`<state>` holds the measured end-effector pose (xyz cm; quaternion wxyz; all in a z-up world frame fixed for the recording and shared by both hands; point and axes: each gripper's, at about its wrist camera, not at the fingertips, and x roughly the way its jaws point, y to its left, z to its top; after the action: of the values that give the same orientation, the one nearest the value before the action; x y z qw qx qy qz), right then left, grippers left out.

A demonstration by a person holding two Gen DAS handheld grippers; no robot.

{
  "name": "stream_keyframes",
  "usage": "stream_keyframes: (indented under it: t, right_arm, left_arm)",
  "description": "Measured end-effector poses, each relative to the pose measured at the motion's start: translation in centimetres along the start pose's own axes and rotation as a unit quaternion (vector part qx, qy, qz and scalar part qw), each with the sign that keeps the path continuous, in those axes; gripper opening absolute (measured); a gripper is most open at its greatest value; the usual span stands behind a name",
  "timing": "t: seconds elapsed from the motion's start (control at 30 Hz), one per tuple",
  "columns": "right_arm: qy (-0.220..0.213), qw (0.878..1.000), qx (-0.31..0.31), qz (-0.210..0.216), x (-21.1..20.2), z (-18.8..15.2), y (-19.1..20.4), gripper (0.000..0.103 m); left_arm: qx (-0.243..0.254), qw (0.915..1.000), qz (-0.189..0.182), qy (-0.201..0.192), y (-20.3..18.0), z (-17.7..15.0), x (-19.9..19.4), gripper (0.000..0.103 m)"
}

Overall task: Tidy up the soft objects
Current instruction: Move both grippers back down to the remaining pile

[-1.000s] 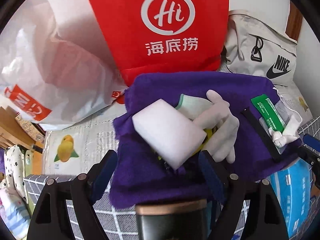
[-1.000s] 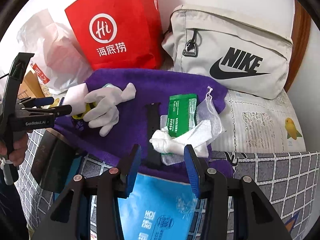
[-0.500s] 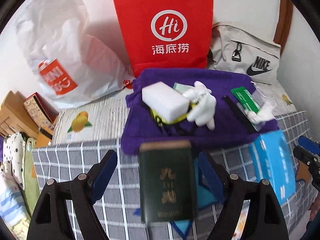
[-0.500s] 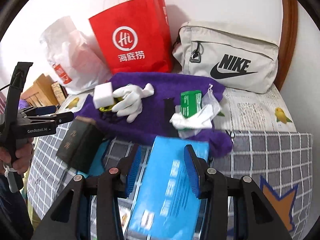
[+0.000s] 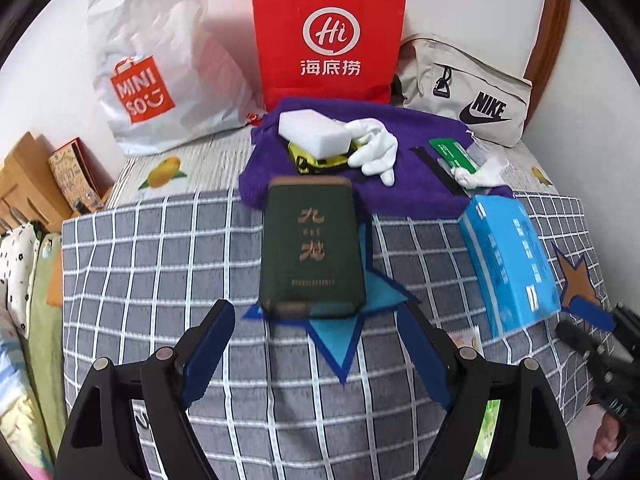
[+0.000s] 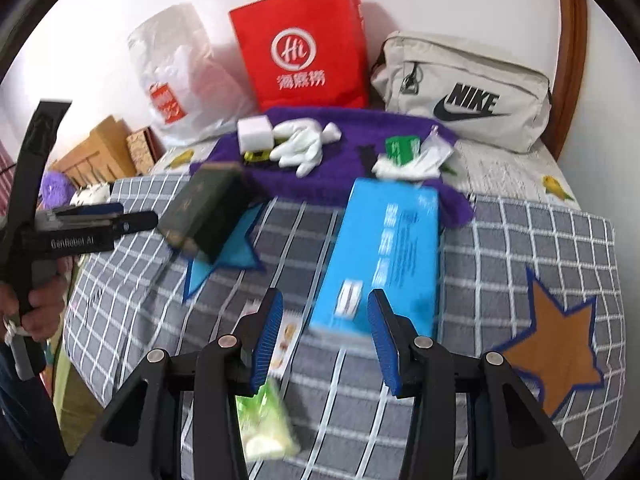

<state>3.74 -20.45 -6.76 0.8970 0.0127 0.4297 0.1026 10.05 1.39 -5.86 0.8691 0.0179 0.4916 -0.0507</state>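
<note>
A purple towel (image 5: 404, 168) lies spread at the back of the bed. On it rest a white sponge block (image 5: 314, 134), a white glove (image 5: 374, 152), a black strap (image 5: 438, 172), a green packet (image 5: 454, 154) and a white mesh pouch (image 5: 482, 172). My left gripper (image 5: 315, 320) hangs open and empty, well back from the towel, over a dark green box (image 5: 312, 248). My right gripper (image 6: 325, 296) is open too, with nothing between its fingers, above the near end of a blue box (image 6: 384, 256). The towel (image 6: 332, 172) lies far ahead of it.
A red paper bag (image 5: 328, 36), a white plastic shopping bag (image 5: 156, 68) and a beige Nike pouch (image 5: 468, 92) stand against the wall. The grey checked blanket (image 5: 160, 264) carries star patches. A green pack (image 6: 266, 420) lies under the right gripper. Cardboard boxes (image 5: 36, 176) sit at the left.
Both grippers have drawn back from the purple towel toward the near edge of the bed. The dark green box and the blue box have come into full view.
</note>
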Motion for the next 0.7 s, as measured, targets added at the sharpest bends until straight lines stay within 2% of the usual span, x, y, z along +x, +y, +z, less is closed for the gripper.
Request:
stream_keyframes:
  t: [0.3, 0.53, 0.63, 0.7]
  right_arm:
    - [0.049, 0.997, -0.045, 0.047, 1.7, -5.7, 2.9, 0.044]
    - [0.079, 0.993, -0.076, 0.049, 4.2, -8.1, 4.9, 0.046]
    - [0.087, 0.992, -0.084, 0.042, 5.0, -8.7, 5.3, 0.055]
    - [0.088, 0.991, -0.089, 0.039, 5.4, -9.1, 5.5, 0.056]
  left_arm:
    - [-0.001, 0.9999, -0.008, 0.006, -0.2, -2.0, -0.5, 0.082]
    - [0.013, 0.9997, -0.014, 0.013, -1.1, -2.7, -0.5, 0.082]
    - [0.018, 0.9996, -0.017, 0.015, -1.4, -2.7, -0.5, 0.082]
    - [0.02, 0.9995, -0.018, 0.015, -1.6, -2.8, -0.5, 0.082]
